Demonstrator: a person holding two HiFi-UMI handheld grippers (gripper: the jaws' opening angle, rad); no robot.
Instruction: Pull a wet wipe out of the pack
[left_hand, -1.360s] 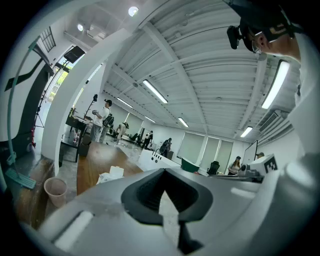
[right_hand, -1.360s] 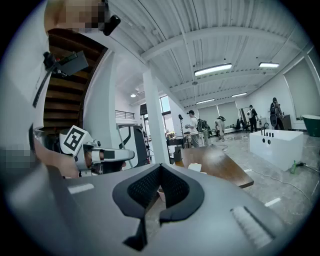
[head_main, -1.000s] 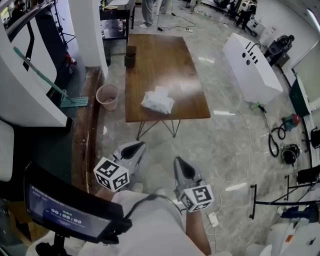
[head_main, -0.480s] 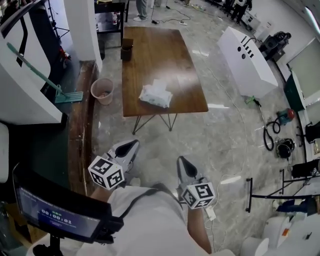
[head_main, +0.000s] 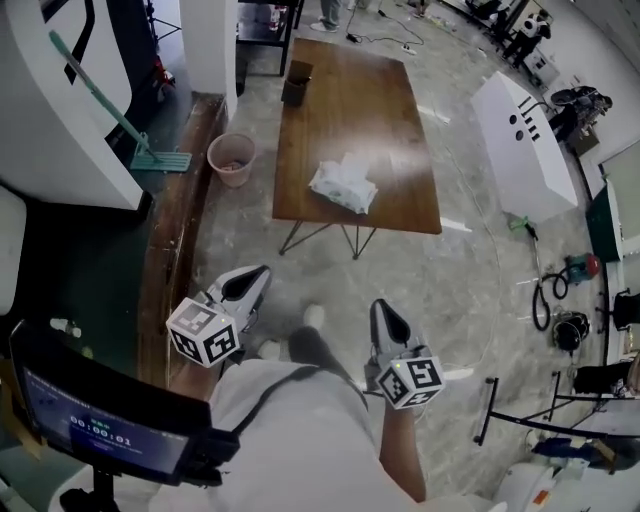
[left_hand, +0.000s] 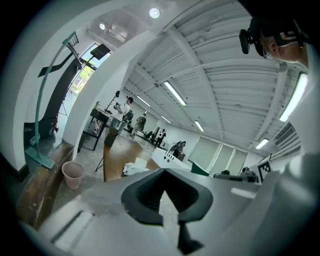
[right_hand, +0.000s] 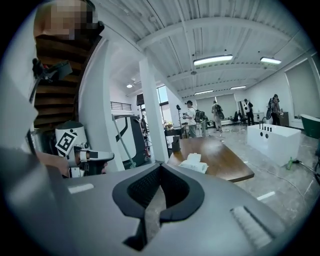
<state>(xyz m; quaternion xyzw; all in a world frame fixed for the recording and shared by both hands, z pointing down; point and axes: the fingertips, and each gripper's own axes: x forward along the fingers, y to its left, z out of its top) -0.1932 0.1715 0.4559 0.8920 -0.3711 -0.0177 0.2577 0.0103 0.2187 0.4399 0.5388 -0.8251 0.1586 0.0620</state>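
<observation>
The wet wipe pack is white and crumpled, with a wipe sticking up from its top. It lies near the front of a long brown wooden table. Both grippers are held low near the person's body, well short of the table and apart from the pack. My left gripper points up toward the table's left front corner, jaws shut on nothing. My right gripper is likewise shut and holds nothing. The pack shows small in the left gripper view, and the pack shows on the table in the right gripper view.
A pink bucket stands on the floor left of the table. A dark box sits at the table's far left corner. A white tub-like unit lies to the right. Cables and gear litter the floor at the right. A raised wooden ledge runs along the left.
The view has shifted, so the table and pack now sit further right in the frame. Both grippers stay shut and low, roughly where they were.
</observation>
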